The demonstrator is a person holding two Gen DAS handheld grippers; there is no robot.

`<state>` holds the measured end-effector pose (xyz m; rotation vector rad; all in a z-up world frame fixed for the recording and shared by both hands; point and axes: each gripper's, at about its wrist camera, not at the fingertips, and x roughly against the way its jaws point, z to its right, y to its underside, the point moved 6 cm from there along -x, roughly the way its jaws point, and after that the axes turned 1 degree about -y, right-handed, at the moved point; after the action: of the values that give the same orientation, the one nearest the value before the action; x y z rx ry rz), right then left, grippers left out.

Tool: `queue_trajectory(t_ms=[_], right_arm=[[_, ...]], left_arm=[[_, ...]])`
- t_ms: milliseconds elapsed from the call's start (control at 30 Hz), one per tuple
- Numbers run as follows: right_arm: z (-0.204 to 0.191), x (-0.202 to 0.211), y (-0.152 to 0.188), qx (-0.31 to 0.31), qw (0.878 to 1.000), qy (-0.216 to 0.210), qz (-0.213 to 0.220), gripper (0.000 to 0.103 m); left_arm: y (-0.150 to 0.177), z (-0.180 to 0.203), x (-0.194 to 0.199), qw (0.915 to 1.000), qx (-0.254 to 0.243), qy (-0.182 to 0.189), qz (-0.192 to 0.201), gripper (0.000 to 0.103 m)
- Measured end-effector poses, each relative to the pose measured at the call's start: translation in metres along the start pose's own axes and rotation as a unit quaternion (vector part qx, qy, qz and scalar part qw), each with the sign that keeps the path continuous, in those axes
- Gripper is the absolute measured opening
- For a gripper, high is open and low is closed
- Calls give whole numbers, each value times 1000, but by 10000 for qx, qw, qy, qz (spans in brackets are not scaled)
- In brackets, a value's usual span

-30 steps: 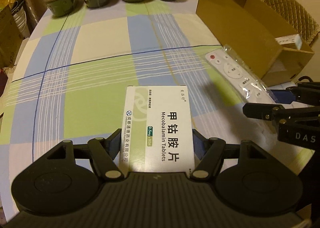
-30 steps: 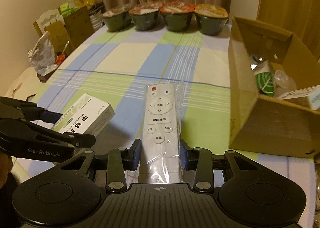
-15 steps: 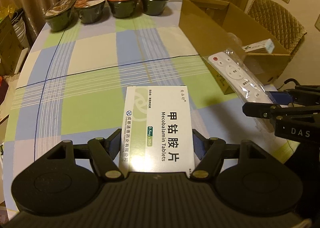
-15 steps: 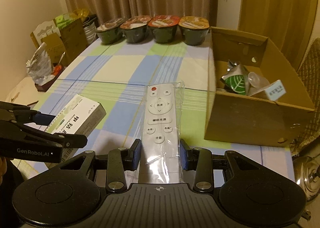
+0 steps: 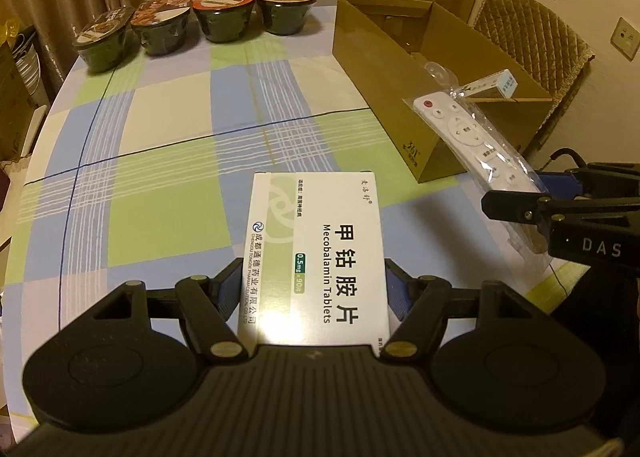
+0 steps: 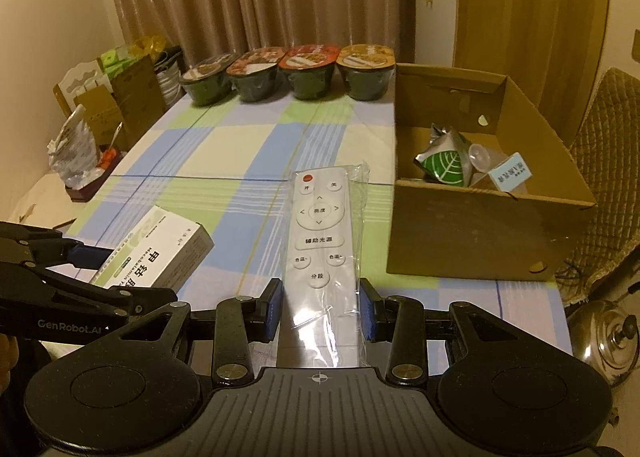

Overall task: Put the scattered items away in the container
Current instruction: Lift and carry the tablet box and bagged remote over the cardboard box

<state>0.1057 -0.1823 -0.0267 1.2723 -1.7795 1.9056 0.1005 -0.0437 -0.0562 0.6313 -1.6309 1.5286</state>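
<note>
Cardboard is the target: the open box (image 6: 476,233) stands on the desk (image 6: 224,161) ahead and to the right of both grippers, with a foil pouch (image 6: 444,163) and other small items already inside. Our right gripper (image 6: 320,307) has its jaws closed on the near end of the bagged remote (image 6: 320,233), whose long axis points forward, parallel to the box's near-left wall and just left of it. Our left gripper (image 5: 314,289) clamps the tablet carton (image 5: 316,253) the same way, held clear of the desk. We judge the right hand nearer the box; it should swing right over the rim first, the left following.
</note>
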Motion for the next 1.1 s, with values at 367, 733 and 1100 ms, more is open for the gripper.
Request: queue_trajectory(t_ms=[367, 733, 1100], right_arm=[[44, 33, -18, -296, 9982, 346, 384, 41], [118, 39, -65, -373, 9935, 802, 713, 41], [166, -5, -74, -280, 9940, 973, 424, 41]], left_arm=[[-49, 35, 6, 9991, -157, 247, 309, 67], [-138, 102, -21, 9948, -376, 730, 599, 67], [-172, 129, -64, 9945, -436, 824, 486, 67]])
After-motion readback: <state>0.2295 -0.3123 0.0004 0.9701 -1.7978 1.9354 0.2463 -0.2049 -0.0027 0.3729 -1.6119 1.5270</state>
